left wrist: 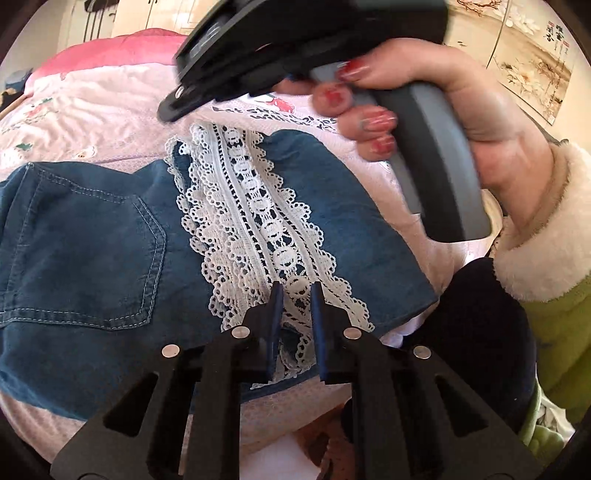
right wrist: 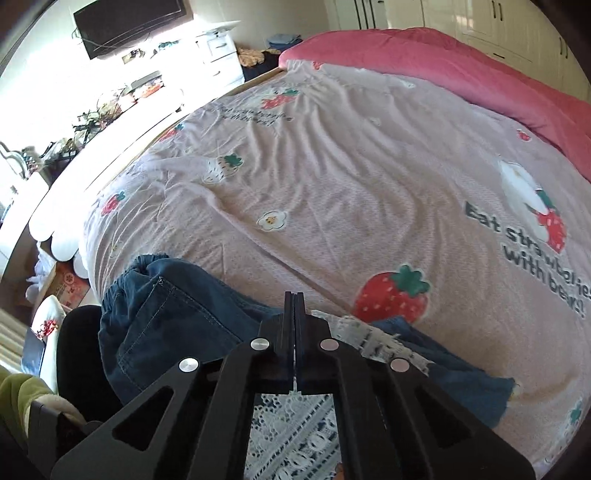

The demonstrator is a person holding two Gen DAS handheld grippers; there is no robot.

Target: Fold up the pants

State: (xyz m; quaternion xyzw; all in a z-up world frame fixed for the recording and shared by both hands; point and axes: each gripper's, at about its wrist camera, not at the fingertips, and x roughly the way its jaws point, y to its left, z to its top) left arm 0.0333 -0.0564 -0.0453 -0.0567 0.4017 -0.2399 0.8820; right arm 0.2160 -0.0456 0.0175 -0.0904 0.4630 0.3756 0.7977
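Observation:
Blue denim pants [left wrist: 92, 251] with a back pocket and a white lace trim [left wrist: 255, 229] lie on the pink strawberry bedsheet [left wrist: 110, 125]. My left gripper [left wrist: 297, 291] hovers over the lace near the bed's front edge, its jaws a little apart with nothing between them. The right gripper's body [left wrist: 258, 59] shows above, held in a hand with red nails. In the right wrist view the right gripper [right wrist: 294, 299] has its jaws pressed together, empty, above the pants [right wrist: 173, 321] and the lace [right wrist: 373, 336].
A pink quilt [right wrist: 461, 70] lies along the far side of the bed. A TV [right wrist: 133, 22], white drawers and cluttered shelves stand past the bed's left edge. My green sleeve with a fleece cuff [left wrist: 543, 258] is at the right.

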